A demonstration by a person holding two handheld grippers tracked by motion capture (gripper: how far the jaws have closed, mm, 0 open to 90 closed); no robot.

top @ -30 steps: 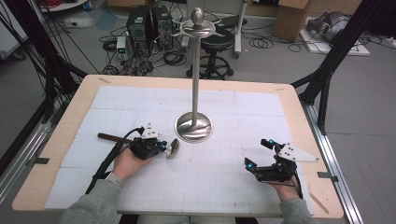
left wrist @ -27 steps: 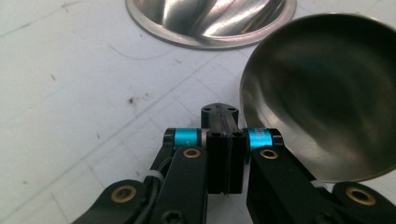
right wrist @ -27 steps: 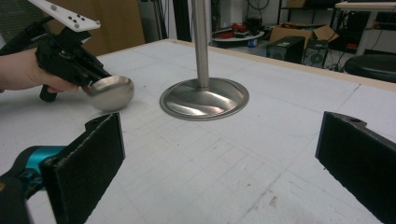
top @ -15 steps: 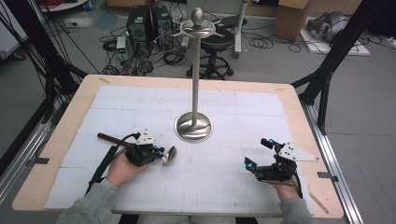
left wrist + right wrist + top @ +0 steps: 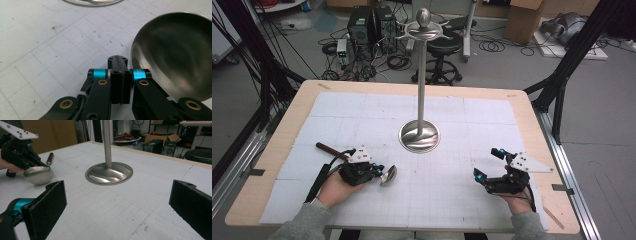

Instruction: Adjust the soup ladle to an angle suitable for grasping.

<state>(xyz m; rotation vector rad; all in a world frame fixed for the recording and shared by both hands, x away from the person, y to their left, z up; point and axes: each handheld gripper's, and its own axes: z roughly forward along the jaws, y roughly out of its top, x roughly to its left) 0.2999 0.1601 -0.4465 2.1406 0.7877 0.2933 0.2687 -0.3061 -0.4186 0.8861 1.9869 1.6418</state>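
Our left gripper (image 5: pixel 379 172) has its fingers clenched on the ladle (image 5: pixel 388 175), bowl toward the stand (image 5: pixel 419 135) and handle trailing back-left over the bench (image 5: pixel 462 200). Our right gripper (image 5: pixel 484 175) is released, empty, well apart. Left is nearer the stand.

The left gripper (image 5: pixel 379 172) is held low in the left hand (image 5: pixel 334 186), jaws pressed fully together. The right gripper (image 5: pixel 488 165) is held in the right hand (image 5: pixel 514 199), jaws spread wide apart with nothing between them.
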